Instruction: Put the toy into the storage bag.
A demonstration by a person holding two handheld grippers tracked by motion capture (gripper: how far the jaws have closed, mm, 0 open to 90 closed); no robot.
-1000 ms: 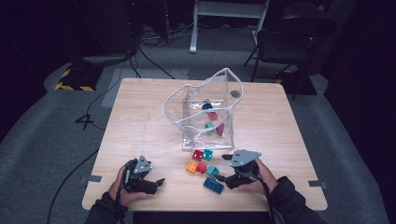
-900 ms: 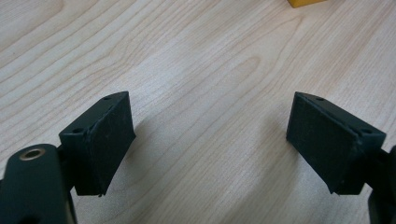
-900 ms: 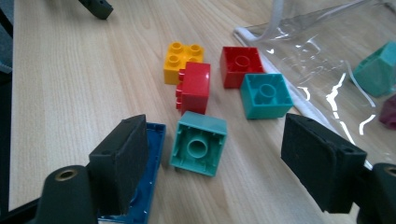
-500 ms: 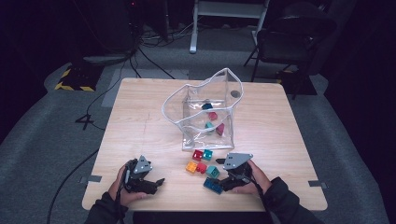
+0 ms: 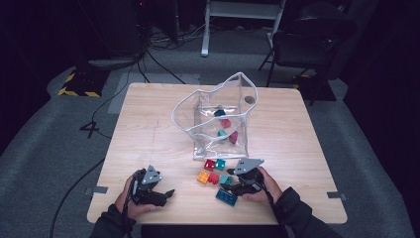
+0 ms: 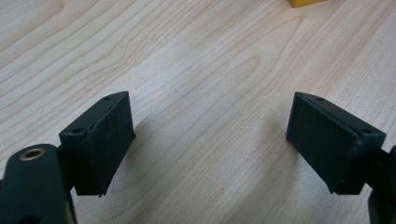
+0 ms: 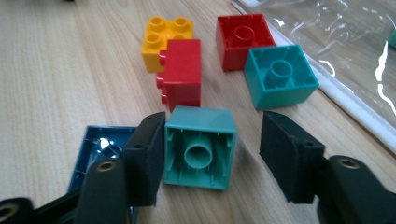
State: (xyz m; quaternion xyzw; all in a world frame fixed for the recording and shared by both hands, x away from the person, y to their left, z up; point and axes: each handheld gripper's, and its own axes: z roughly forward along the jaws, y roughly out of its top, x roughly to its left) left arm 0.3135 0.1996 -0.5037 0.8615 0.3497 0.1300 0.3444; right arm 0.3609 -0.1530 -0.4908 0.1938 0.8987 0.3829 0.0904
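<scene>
Green block [image 7: 200, 147] sits hollow side toward you on the desk [image 5: 148, 124], between the fingers [image 7: 148, 156] of your right gripper [image 7: 215, 154]. Those fingers have just been closing; the left one looks to be touching the block's side, while a gap remains at the right one, so nothing is clamped yet. A dark blue brick [image 7: 100, 144] lies just beside that left finger. Beyond the green block lie a red brick [image 7: 181, 74], a yellow brick [image 7: 161, 37], a red block [image 7: 243, 39] and a teal block [image 7: 280, 74], close to the clear bag [image 5: 218, 119]. Your left gripper [image 6: 210, 140] rests near the desk's front edge, fingers apart over bare wood.
</scene>
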